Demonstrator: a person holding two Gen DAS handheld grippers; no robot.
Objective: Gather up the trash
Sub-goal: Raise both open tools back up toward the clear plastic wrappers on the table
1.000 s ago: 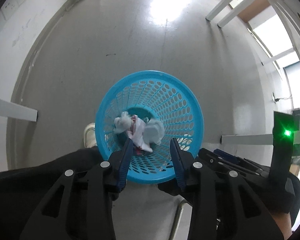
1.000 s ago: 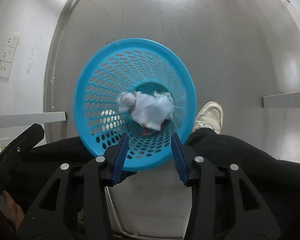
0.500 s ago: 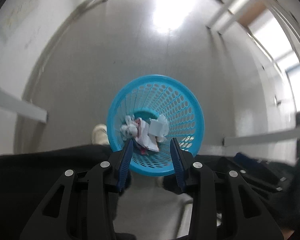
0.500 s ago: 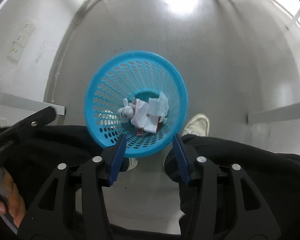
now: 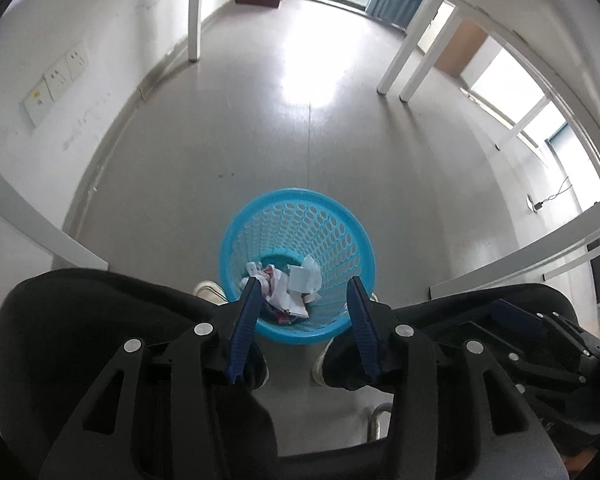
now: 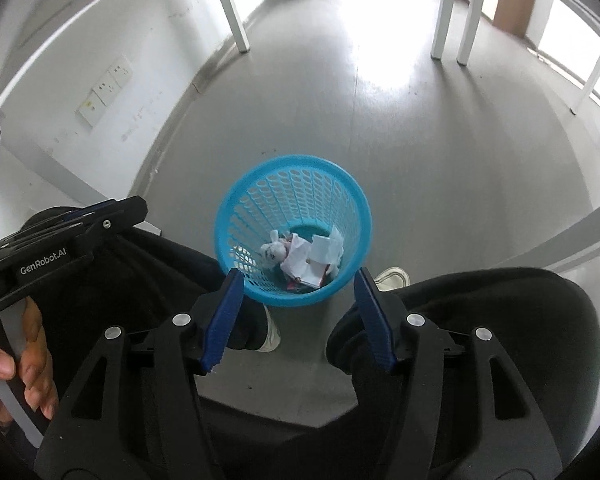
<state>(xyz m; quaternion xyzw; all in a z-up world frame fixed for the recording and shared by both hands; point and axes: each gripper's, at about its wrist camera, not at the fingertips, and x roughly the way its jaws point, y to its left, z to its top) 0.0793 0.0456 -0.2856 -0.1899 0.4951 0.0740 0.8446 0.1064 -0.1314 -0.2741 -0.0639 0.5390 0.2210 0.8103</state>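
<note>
A blue perforated trash basket stands on the grey floor between the person's feet; it also shows in the right wrist view. Crumpled white paper trash with a bit of red lies in its bottom, also seen in the right wrist view. My left gripper is open and empty, high above the basket's near rim. My right gripper is open and empty, also well above the near rim. The left gripper body shows at the left of the right wrist view.
The person's black-trousered legs and white shoes flank the basket. White table legs stand further back, another by the left wall with sockets. A white table edge runs at right.
Both grippers have risen away from the basket and tilted up, so the basket looks smaller and more of the room shows. The trash stays in the basket.
</note>
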